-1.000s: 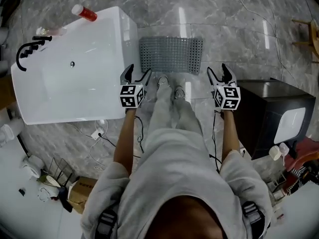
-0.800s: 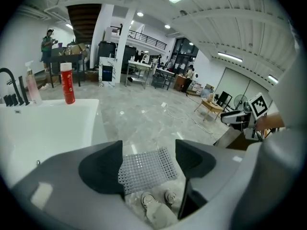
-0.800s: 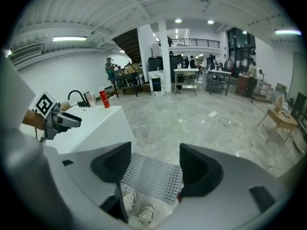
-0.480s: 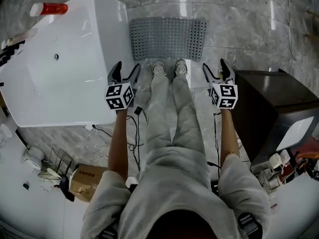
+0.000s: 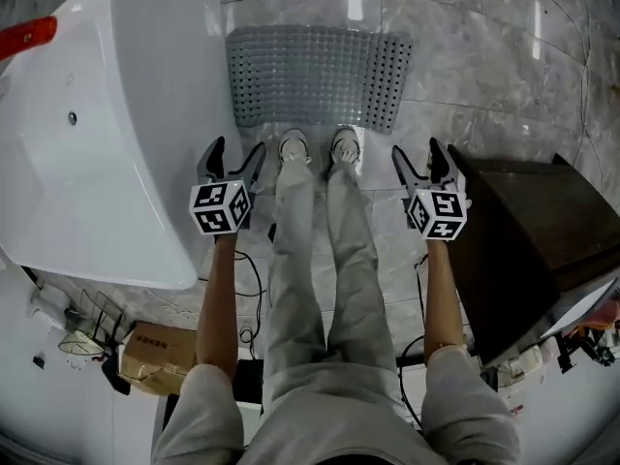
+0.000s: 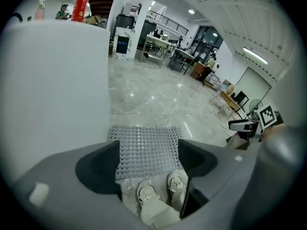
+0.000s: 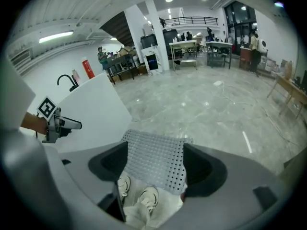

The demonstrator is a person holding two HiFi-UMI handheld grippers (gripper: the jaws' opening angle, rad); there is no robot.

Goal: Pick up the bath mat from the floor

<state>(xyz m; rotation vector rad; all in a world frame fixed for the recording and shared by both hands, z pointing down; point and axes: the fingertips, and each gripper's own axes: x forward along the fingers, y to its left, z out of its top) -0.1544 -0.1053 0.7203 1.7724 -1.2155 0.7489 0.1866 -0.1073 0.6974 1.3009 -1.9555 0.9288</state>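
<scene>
The grey perforated bath mat (image 5: pixel 315 76) lies flat on the marble floor beside the white bathtub (image 5: pixel 97 134). The person's shoes (image 5: pixel 293 146) stand at its near edge. My left gripper (image 5: pixel 231 153) hovers well above the floor at the tub's corner, jaws opening, with nothing between them. My right gripper (image 5: pixel 417 153) is held level with it on the other side of the legs, jaws also opening and empty. The left gripper view looks down past the left gripper (image 6: pixel 148 162) onto the mat (image 6: pixel 146 150). In the right gripper view the mat (image 7: pixel 156 159) lies far below the right gripper (image 7: pixel 156 164).
A dark cabinet (image 5: pixel 523 240) stands close to the right of my right gripper. A red bottle (image 5: pixel 24 35) lies on the tub's rim. Cables and a cardboard box (image 5: pixel 155 349) lie on the floor behind the left arm. Open marble floor (image 7: pixel 206 104) stretches beyond the mat.
The person has stepped forward to the mat's near edge, so mat and tub now look larger and closer. Both grippers stay out in front at about the same height.
</scene>
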